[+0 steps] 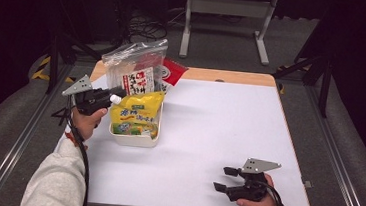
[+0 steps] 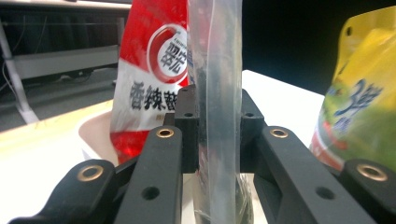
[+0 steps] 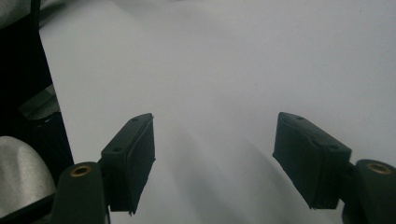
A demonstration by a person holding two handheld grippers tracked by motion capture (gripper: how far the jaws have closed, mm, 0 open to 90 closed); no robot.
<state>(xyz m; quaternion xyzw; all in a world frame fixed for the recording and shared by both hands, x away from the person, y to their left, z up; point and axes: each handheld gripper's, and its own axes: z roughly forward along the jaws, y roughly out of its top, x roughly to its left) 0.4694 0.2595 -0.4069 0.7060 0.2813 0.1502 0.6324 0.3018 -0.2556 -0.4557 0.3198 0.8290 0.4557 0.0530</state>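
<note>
While the left tongs (image 2: 217, 135) are pinching the clear plastic bag (image 2: 218, 93) upright over the white bin (image 1: 133, 138), the right tongs (image 3: 224, 163) are resting spread on the tabletop (image 1: 218, 131).

Dark room; grey carpet floor (image 1: 295, 57); metal frame stand (image 1: 227, 9)

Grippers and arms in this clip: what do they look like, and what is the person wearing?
Both grippers, left and right, are black, each topped by a grey three-cornered plate with small holes. The jaws are blocky black bars with brass-coloured rivets at the joints. A black cable trails from the left gripper along a light grey sleeve; another runs past the right wrist.
</note>
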